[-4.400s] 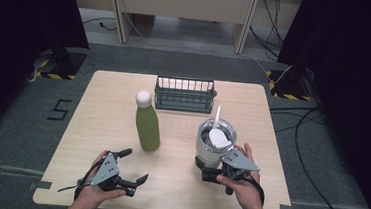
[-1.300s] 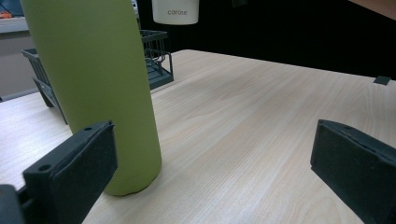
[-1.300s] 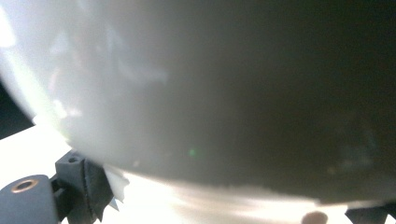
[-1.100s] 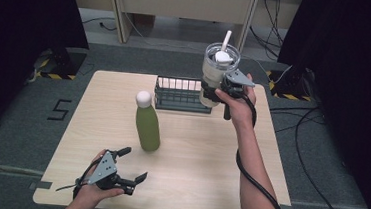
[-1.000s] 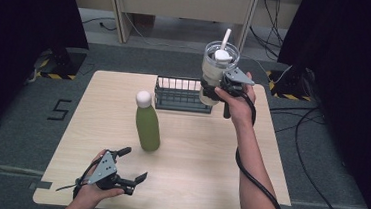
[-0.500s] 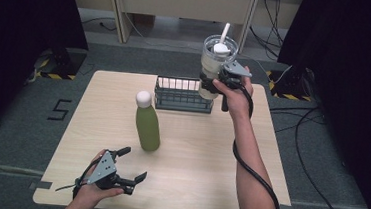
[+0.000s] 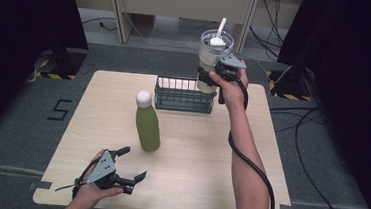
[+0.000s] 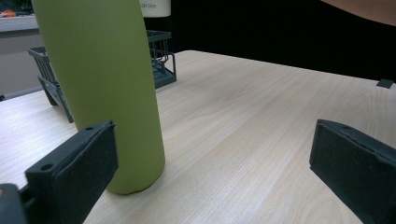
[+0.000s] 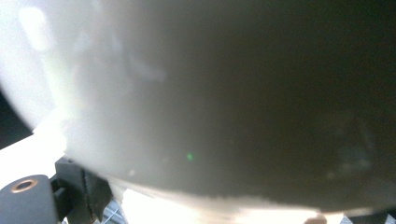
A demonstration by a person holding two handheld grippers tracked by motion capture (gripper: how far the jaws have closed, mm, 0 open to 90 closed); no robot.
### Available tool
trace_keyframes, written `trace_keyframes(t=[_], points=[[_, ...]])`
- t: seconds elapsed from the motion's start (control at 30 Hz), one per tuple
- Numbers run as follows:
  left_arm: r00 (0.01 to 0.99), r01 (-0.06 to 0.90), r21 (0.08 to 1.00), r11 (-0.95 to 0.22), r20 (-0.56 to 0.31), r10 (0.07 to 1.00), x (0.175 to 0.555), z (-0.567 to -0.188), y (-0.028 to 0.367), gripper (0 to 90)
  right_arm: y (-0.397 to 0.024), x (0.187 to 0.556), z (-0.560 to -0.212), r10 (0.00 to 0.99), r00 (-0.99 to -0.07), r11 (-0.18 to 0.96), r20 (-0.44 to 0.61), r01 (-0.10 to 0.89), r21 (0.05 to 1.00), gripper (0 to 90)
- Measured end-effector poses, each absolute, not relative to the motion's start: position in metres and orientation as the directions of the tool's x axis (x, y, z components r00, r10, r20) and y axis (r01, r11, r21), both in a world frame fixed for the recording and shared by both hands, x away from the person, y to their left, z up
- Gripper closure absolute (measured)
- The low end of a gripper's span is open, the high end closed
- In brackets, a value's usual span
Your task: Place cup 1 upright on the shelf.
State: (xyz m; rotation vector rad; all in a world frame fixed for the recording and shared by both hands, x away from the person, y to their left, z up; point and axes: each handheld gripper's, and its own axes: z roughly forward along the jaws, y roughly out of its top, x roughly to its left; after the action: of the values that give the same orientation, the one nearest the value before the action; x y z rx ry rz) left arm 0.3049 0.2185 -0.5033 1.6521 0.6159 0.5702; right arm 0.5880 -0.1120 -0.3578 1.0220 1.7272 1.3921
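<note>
High view: right gripper (image 7: 210,76) clamped around smooth cream tumbler (image 7: 211,61) over dark wire rack (image 7: 183,95); left gripper (image 7: 129,165) wide.

My table (image 7: 210,151) is a pale wood-grain top, filling the middle of the high view, on grey floor. Two things stand directly on it. The green bottle (image 7: 147,124) with its white cap stands upright left of centre — in my left gripper view its base (image 8: 126,182) sits flat on the wood at lower left. The dark wire rack (image 7: 183,95) stands at the far edge, upper centre of the frame — apart from the bottle, behind it.
</note>
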Motion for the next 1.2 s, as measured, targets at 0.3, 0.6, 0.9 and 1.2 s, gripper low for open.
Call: trace_keyframes(t=[0.3, 0.6, 0.9, 1.2], points=[[0.737, 0.081, 0.988, -0.132, 0.030, 0.676, 0.305, -0.503, 0.219, 0.8, -0.103, 0.603, -0.367, 0.892, -0.451, 0.119, -0.022, 0.186, 0.975, 9.7], [0.737, 0.077, 0.988, -0.130, 0.031, 0.675, 0.305, -0.501, 0.219, 0.9, -0.098, 0.611, -0.378, 0.895, -0.446, 0.123, -0.017, 0.211, 0.970, 9.4], [0.737, 0.078, 0.989, -0.127, 0.029, 0.675, 0.304, -0.502, 0.219, 0.9, -0.095, 0.615, -0.388, 0.895, -0.445, 0.121, -0.009, 0.224, 0.967, 9.2], [0.740, 0.080, 0.988, -0.130, 0.029, 0.672, 0.304, -0.502, 0.218, 1.0, -0.095, 0.620, -0.405, 0.901, -0.433, 0.119, 0.006, 0.261, 0.958, 9.2]])
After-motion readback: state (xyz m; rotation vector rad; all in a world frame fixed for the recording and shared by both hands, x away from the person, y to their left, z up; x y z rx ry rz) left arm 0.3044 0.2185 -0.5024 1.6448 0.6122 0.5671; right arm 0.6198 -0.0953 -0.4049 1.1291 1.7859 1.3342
